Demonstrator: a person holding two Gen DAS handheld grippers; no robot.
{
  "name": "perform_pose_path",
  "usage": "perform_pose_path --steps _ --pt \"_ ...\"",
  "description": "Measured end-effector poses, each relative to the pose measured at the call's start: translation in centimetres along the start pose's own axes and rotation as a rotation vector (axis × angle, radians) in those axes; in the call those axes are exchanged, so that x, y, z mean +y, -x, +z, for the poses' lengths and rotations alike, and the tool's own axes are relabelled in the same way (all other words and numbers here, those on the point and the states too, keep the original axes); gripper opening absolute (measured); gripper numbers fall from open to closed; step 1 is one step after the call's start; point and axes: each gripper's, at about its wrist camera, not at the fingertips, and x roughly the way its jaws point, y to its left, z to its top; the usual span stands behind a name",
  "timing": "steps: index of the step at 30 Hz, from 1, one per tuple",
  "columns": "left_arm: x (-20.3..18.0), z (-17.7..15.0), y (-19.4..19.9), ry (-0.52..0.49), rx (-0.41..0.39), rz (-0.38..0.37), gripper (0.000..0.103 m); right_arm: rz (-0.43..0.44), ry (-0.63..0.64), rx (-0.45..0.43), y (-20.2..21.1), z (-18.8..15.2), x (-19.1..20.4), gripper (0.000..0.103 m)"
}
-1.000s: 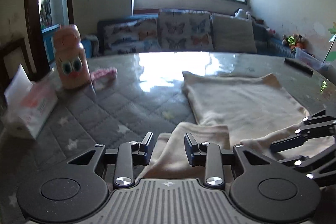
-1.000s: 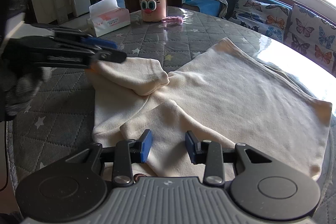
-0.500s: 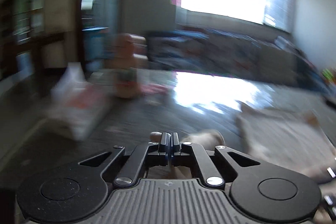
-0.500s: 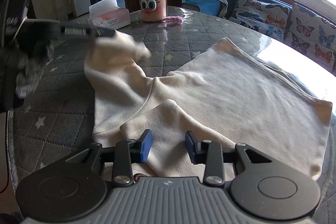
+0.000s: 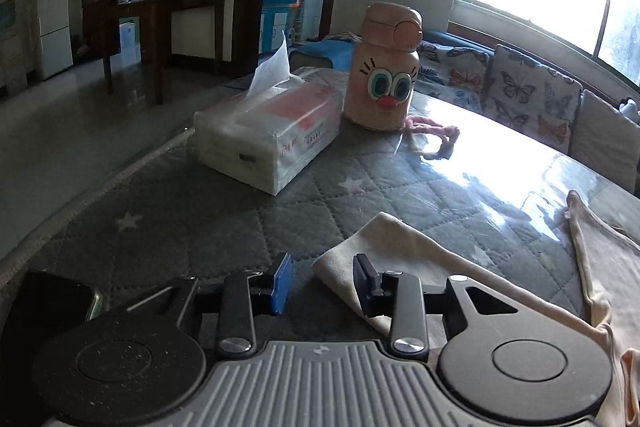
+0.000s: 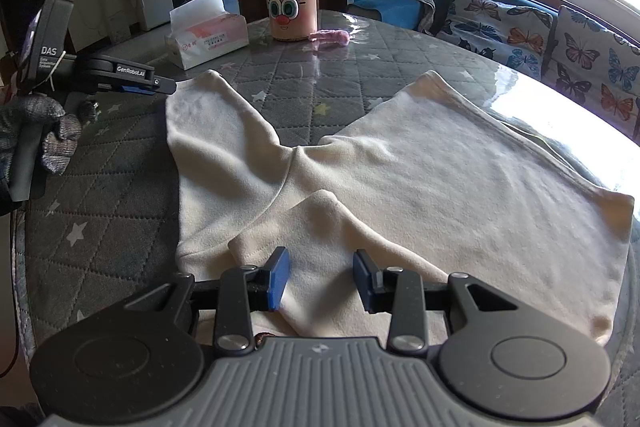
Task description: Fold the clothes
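Note:
A cream long-sleeved top [image 6: 440, 163] lies flat on the grey quilted table [image 6: 120, 171]. One sleeve [image 6: 208, 131] lies stretched out toward the left; its cuff shows in the left wrist view [image 5: 384, 239]. The other sleeve [image 6: 320, 227] is folded across the body near the front edge. My left gripper [image 5: 322, 277] is open and empty at the cuff's edge; it also shows in the right wrist view [image 6: 160, 85]. My right gripper [image 6: 320, 277] is open, with the folded sleeve lying between its fingers.
A tissue pack [image 5: 268, 135] and a pink cartoon-face bottle [image 5: 384, 71] stand at the far side, with a pink cloth scrap [image 5: 436, 133] beside the bottle. A dark phone [image 5: 48, 307] lies near the left gripper. A sofa with butterfly cushions [image 6: 560, 43] stands beyond the table.
My left gripper shut on the sleeve, carried it out to the left, laid it flat and opened. The right gripper has not moved.

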Motion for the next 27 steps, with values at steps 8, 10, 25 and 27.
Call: perform_pose_path --steps 8,10,25,27 --pt "-0.5 -0.1 -0.7 -0.009 0.0 -0.01 0.007 -0.003 0.002 -0.018 0.7 0.2 0.1 0.036" --pt "-0.9 0.2 -0.3 -0.014 -0.019 -0.01 0.005 -0.006 0.003 -0.026 1.1 0.2 0.2 0.036" --pt "-12.0 3.1 13.7 -0.177 -0.268 -0.356 0.004 -0.053 -0.042 -0.095 5.2 -1.7 -1.0 0.036" --pt "-14.0 2.6 15.0 -0.216 -0.272 -0.415 0.004 -0.07 -0.063 -0.11 6.2 -2.3 -1.7 0.036"
